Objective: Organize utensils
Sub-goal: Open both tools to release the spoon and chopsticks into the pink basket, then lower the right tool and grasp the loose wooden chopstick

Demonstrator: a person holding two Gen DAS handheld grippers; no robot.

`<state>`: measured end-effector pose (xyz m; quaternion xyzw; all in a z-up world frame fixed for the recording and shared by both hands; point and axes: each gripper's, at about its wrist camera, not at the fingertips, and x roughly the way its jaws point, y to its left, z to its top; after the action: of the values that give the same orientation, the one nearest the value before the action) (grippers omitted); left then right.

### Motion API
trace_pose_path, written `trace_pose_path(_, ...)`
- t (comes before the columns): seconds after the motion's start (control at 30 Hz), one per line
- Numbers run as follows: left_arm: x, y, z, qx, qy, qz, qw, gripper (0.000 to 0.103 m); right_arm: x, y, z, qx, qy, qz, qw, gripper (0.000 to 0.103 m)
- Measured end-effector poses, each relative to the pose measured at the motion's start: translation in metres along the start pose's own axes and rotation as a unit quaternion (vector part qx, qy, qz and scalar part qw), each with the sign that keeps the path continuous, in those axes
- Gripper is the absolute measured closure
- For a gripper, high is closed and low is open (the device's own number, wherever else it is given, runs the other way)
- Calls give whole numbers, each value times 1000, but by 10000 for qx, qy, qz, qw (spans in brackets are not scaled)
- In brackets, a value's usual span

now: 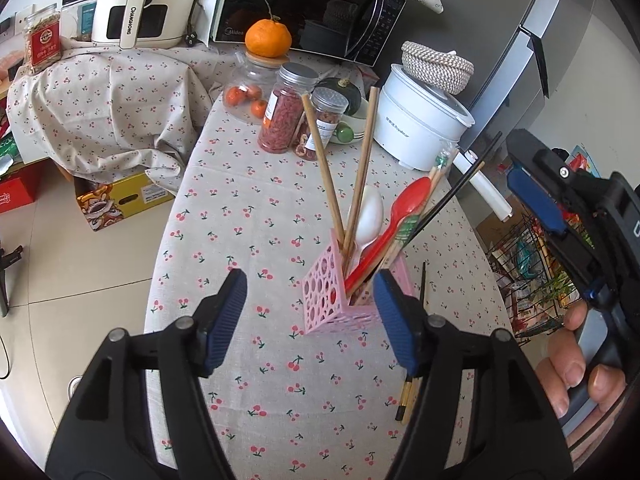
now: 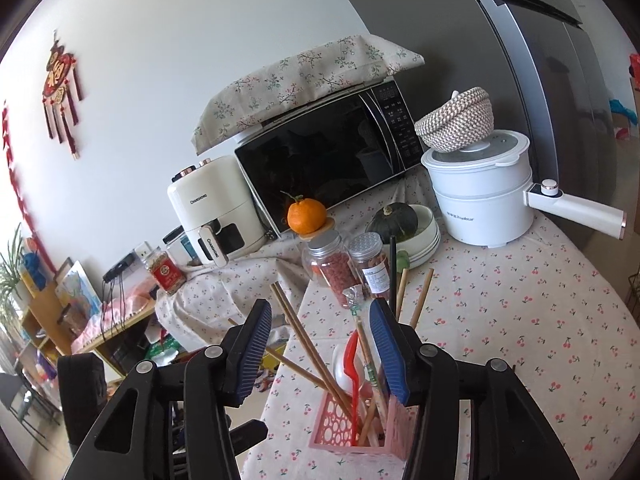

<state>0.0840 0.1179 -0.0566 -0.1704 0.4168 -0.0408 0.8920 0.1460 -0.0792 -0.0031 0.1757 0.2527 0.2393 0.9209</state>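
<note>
Fingers of both grippers stand apart, gripping nothing: left gripper (image 1: pixel 310 312) flanks pink holder (image 1: pixel 332 300); right gripper (image 2: pixel 320 344) hovers above its chopsticks (image 2: pixel 304 340).

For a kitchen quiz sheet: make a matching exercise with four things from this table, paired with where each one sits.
Things:
1. orange
2. woven basket
3. red spoon
4. loose chopsticks

Places:
A. on the lid of the white cooker
B. flat on the tablecloth
C. on top of a glass jar
D. standing in the pink holder

Pairs: 1-C, 2-A, 3-D, 4-B
</note>
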Motion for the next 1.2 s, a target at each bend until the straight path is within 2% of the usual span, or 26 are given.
trace_pose_path(0.07, 1, -4, -3, 17, 62, -63, 10000, 26, -10, -5, 3, -88, 59, 4, 9999, 39)
trace_pose_path(0.3, 8, -27, -15, 380, 295, -109, 9988, 21, -31, -44, -2, -219, 324, -431, 9983, 23)
trace_pose_path(0.4, 14, -38, -21, 557, 426, -117, 9975, 21, -33, -64, -9, -200, 529, -631, 9964, 18)
trace_pose_path(0.57, 28, -53, -30, 788, 654, -49, 9947, 21, -24, -95, -26, -252, 1024, -1054, 9888, 17)
trace_pose_path(0.7, 39, -62, -37, 912, 863, 20, 9921, 21, -5, -117, -42, -287, 1638, -1365, 9766, 17)
trace_pose_path(0.93, 56, -71, -46, 1106, 1193, 87, 9866, 21, 27, -150, -71, -50, 2632, -1827, 9473, 17)
trace_pose_path(1.2, 65, -72, -52, 1128, 1462, 88, 9828, 21, 58, -172, -92, 118, 3279, -2209, 9185, 17)
